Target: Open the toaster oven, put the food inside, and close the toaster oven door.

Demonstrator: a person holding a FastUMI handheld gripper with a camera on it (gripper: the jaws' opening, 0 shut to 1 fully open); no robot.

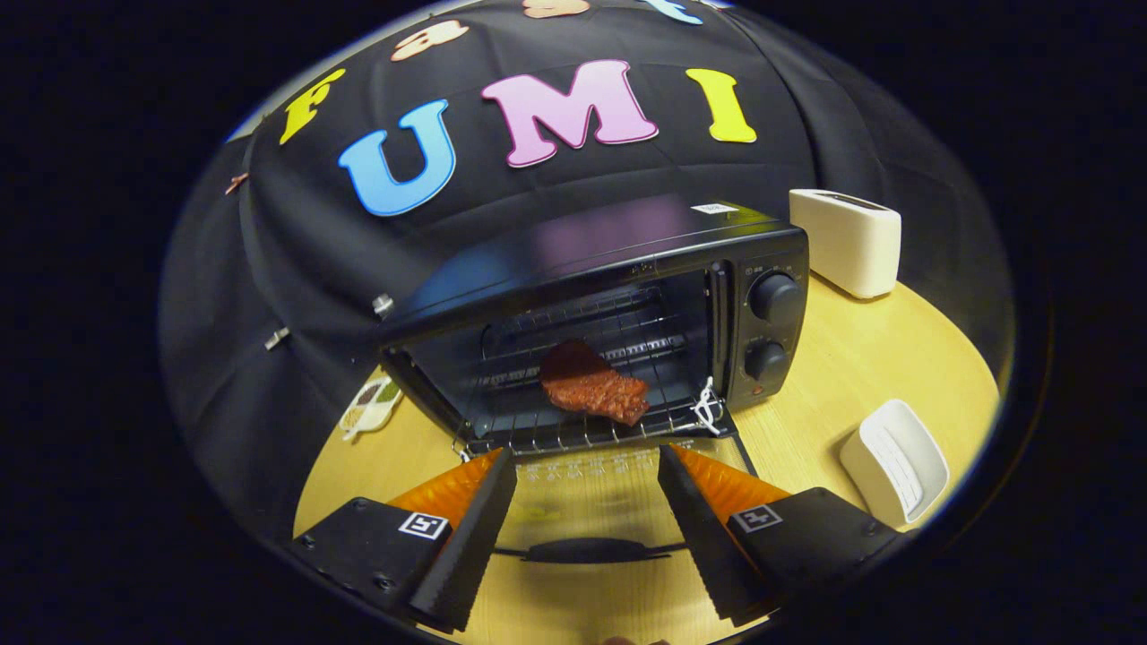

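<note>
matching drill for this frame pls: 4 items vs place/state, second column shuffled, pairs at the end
Items:
1. meat
2. oven door
3. gripper
4. white toaster

Places/states:
A. open, holding nothing, fingers over the door
B. on the wire rack inside the toaster oven
C. on the table beyond the oven's knob side
D. folded down flat, handle between the fingers

Pairs: 1-B, 2-D, 3-A, 4-C
</note>
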